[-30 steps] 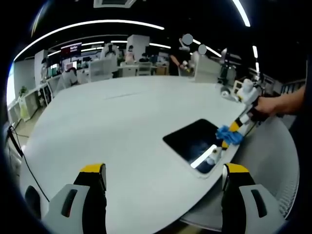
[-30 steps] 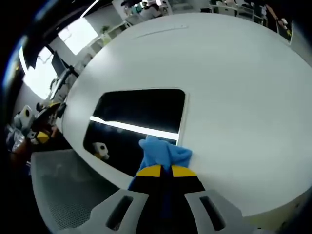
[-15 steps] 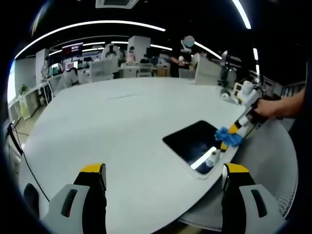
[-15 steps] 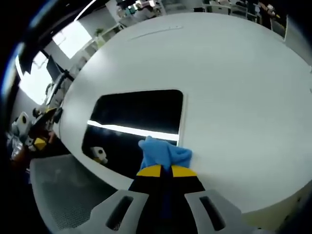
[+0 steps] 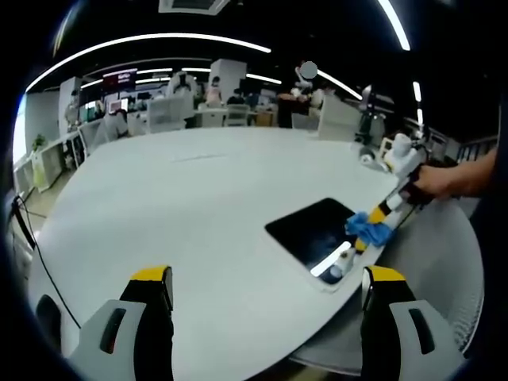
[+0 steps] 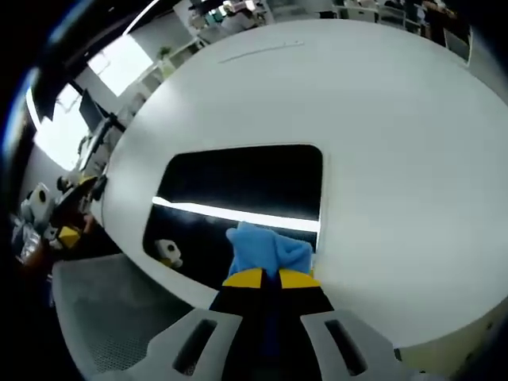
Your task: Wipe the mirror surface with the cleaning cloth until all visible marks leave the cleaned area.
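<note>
A dark rectangular mirror (image 5: 311,228) (image 6: 238,186) lies flat near the edge of a round white table (image 5: 182,206) (image 6: 381,127). My right gripper (image 6: 263,278) (image 5: 375,224) is shut on a blue cleaning cloth (image 6: 268,250) (image 5: 367,228), and the cloth rests on the mirror's near edge strip. A bright ceiling light streak reflects across the glass. My left gripper (image 5: 266,302) hangs open over the table's near side, well left of the mirror, with nothing between its jaws. A person's hand (image 5: 444,181) holds the right gripper.
A grey mesh chair seat (image 6: 103,309) (image 5: 429,270) sits just beyond the table edge by the mirror. Desks, chairs and people stand far behind the table. A cable (image 5: 24,238) runs along the table's left rim.
The cloth has slid a little along the mirror, so it now covers more of the glass. The left gripper has stayed put.
</note>
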### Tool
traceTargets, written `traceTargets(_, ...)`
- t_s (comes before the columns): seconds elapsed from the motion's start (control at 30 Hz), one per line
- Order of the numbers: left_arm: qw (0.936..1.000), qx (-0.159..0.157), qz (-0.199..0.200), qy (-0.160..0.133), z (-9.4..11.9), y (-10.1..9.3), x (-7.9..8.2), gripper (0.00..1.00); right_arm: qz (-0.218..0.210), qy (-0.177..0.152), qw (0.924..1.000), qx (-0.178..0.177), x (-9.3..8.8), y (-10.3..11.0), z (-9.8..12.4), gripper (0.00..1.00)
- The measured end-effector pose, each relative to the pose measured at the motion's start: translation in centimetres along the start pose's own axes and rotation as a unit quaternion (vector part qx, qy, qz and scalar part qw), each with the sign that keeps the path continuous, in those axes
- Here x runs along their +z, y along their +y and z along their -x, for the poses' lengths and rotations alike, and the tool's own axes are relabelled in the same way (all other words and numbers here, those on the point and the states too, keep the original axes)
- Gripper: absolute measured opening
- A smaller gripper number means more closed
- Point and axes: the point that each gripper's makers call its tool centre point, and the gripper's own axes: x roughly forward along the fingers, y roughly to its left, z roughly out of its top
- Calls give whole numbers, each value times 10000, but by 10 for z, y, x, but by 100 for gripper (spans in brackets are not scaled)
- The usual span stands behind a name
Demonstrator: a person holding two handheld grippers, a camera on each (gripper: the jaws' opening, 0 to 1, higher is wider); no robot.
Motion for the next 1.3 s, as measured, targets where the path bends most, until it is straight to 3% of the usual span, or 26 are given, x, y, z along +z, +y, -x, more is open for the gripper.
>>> traceTargets(0.93,9999,-127,23,65,8,27,-7,100,-55,134,9998,166,14,62,-27,0)
traceTargets(1.3,9999,-107,21,88,7,31,-6,100,184,254,9989,353,21,92,-41,0)
